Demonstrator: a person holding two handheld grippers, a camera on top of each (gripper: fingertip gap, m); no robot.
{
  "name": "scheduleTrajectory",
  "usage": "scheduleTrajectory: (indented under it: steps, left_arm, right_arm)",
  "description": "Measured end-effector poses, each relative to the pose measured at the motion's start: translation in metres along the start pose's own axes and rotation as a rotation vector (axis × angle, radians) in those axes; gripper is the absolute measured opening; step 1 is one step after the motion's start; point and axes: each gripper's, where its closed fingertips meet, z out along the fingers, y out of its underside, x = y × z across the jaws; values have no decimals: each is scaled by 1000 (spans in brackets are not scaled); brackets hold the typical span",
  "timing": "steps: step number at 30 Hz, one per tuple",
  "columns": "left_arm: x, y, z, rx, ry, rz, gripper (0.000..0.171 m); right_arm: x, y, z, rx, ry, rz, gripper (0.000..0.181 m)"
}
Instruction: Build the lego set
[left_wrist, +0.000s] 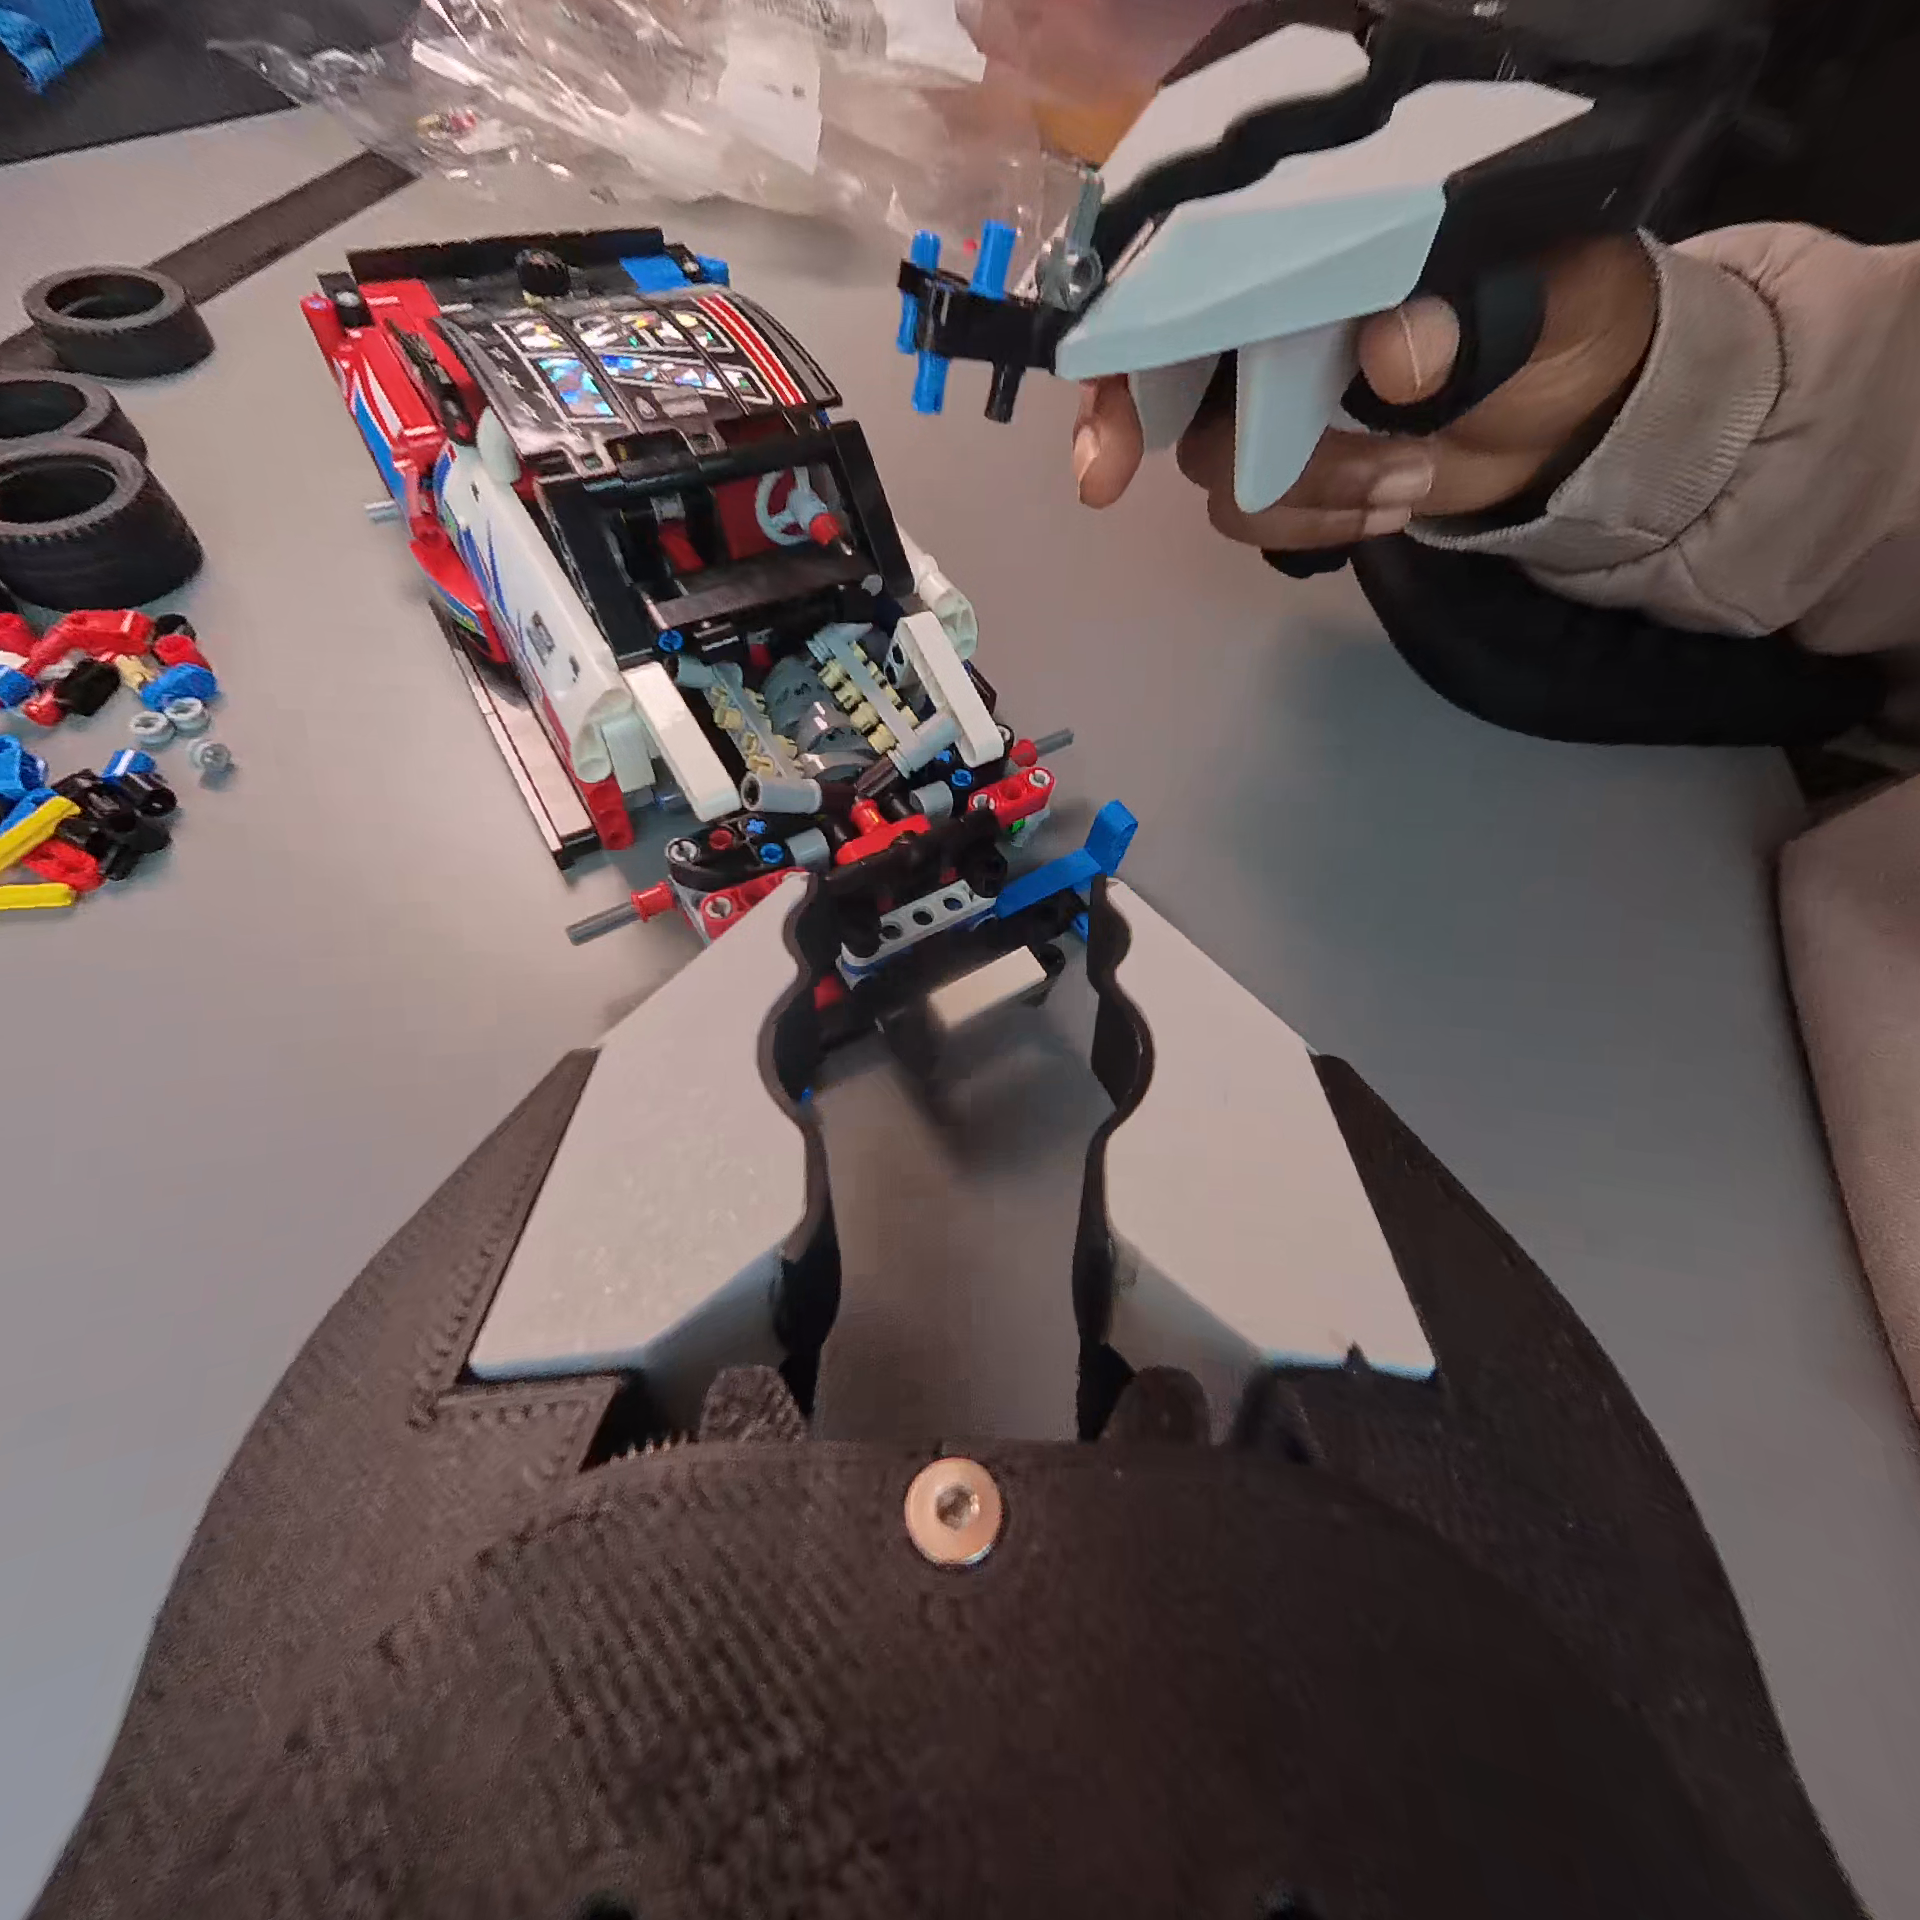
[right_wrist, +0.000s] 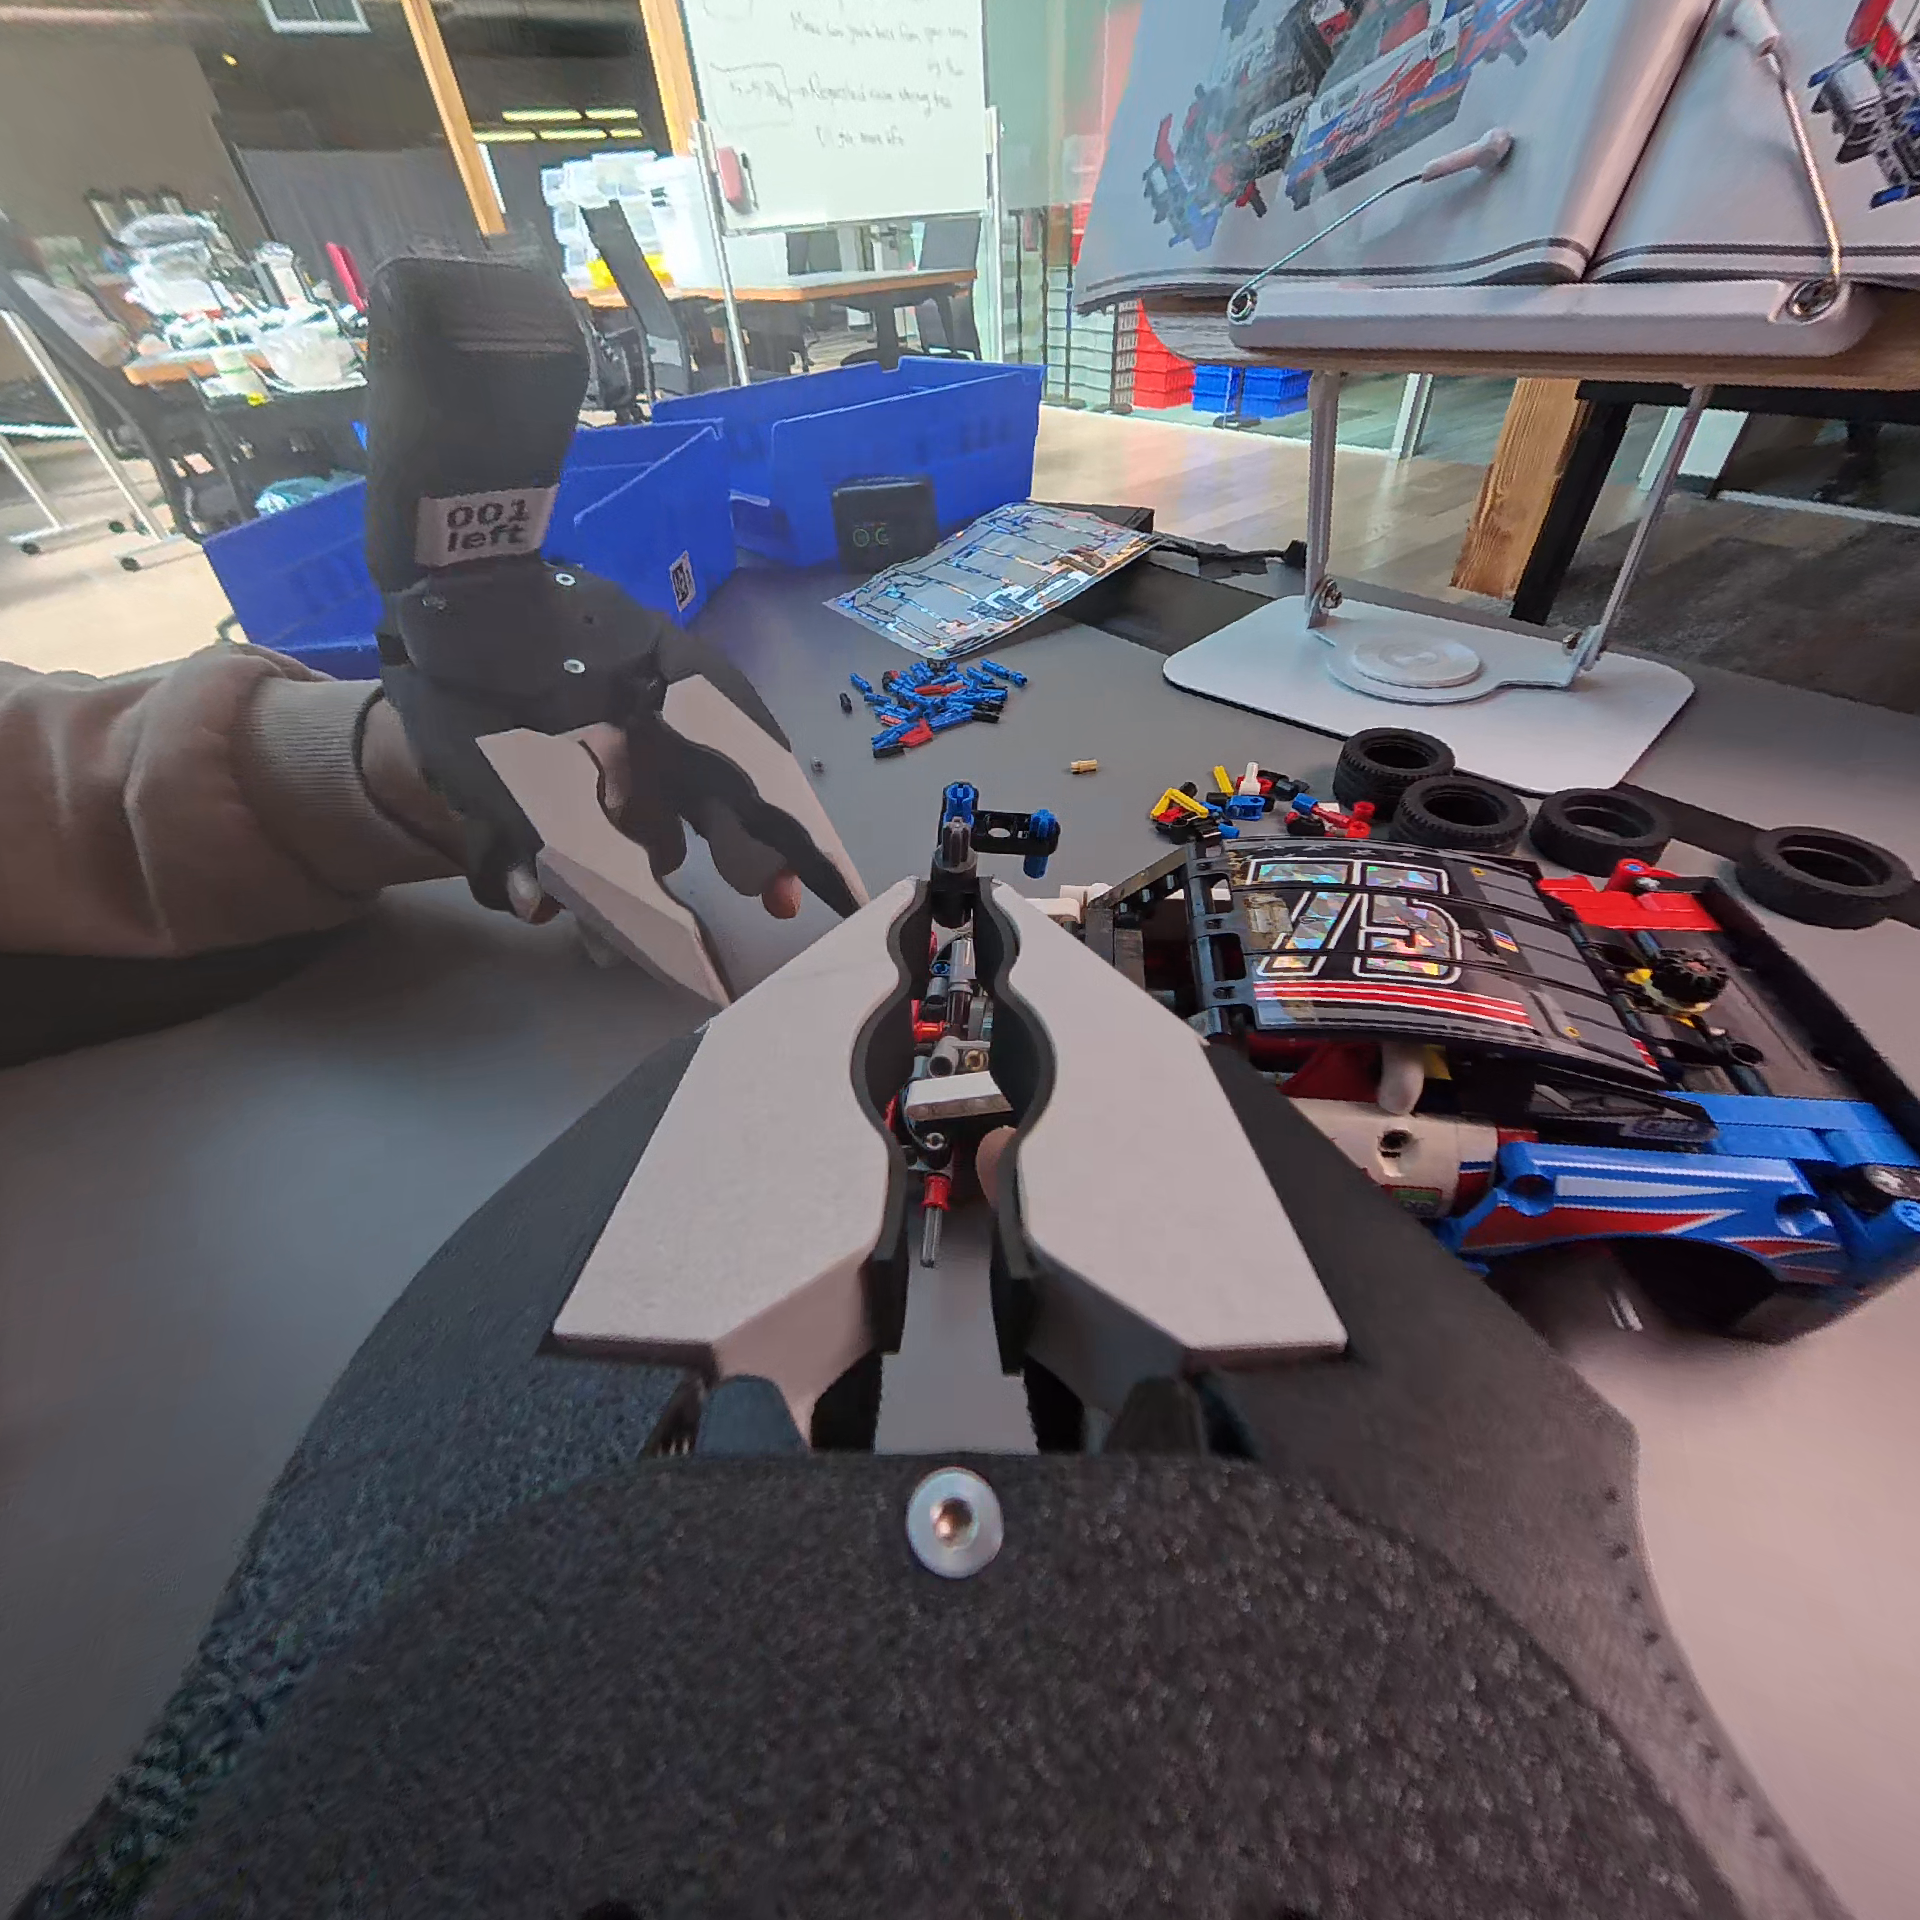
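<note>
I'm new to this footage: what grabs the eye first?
The half-built red, white and blue lego car mid-table. The right gripper holds a small black-and-blue subassembly above it, while the left gripper is open at the car's unfinished end. Black tyres sit alongside.

**Plastics, rubber, foil and a matt table**

The red, white and blue plastic car model (left_wrist: 665, 582) is glossy, and its black roof panel (right_wrist: 1382, 945) carries shiny holographic foil. The black rubber tyres (left_wrist: 94, 509) look matt and ribbed. The grey tabletop (left_wrist: 312, 1091) is smooth and matt. The left gripper (left_wrist: 951, 904) shows rough layered black plastic and smooth grey fingers (left_wrist: 717, 1039). The clear plastic bags (left_wrist: 665, 114) are crinkled and glossy.
</note>
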Motion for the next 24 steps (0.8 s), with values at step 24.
scheduleTrajectory:
  steps: [24]
  left_arm:
    - [-4,19,7,-101,-57,98,46]
  right_arm:
    - [9,18,10,-13,8,64,5]
